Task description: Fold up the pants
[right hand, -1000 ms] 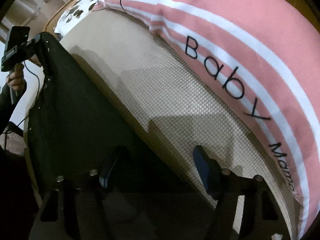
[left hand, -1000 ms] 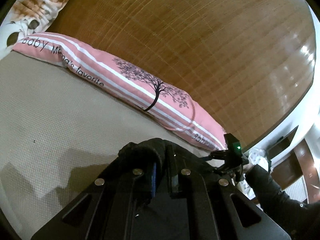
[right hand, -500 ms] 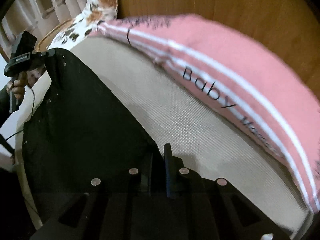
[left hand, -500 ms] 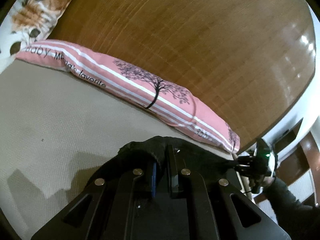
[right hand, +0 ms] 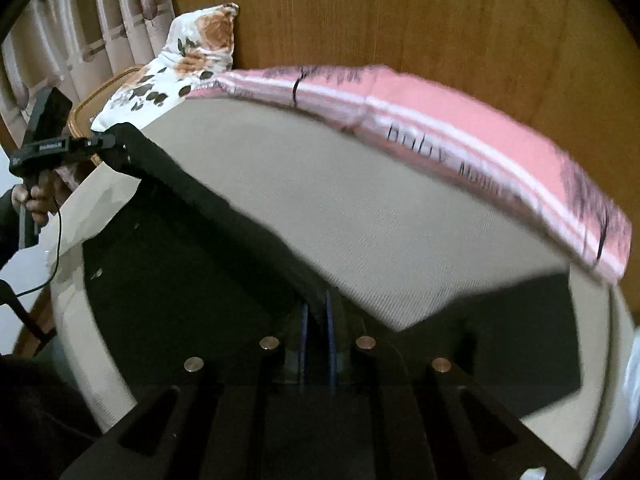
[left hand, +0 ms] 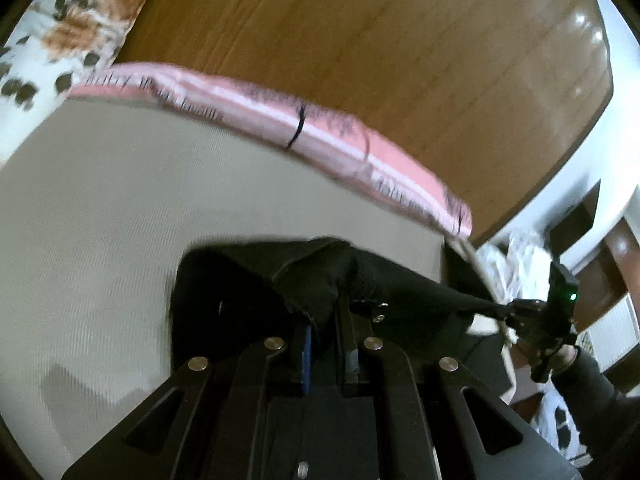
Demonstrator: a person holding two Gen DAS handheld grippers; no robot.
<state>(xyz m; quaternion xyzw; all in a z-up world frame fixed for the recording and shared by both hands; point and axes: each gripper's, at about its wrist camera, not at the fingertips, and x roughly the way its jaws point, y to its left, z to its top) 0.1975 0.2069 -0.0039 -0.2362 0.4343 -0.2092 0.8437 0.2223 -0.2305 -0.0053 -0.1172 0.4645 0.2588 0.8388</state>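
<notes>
Both tongs, left [left hand: 326, 322] & right [right hand: 316, 316], clamp black pants [right hand: 208, 216] over bed [right hand: 360, 220], pink pillow [right hand: 460, 120] behind.

The left gripper [left hand: 326, 320] and the right gripper [right hand: 316, 312] each point downward with jaws closed tight, pinching black fabric, each held by a hand [right hand: 34, 200] in a dark sleeve [left hand: 592, 384], arms spread well apart.

The print on the pink pillow [left hand: 280, 120] is smeared by motion blur and unreadable. The black pants [right hand: 180, 248] run under each hand-held gripper's body and off the lower edge, so their full shape stays hidden. The floral pillow [left hand: 60, 32] is cropped by the lens rim.
</notes>
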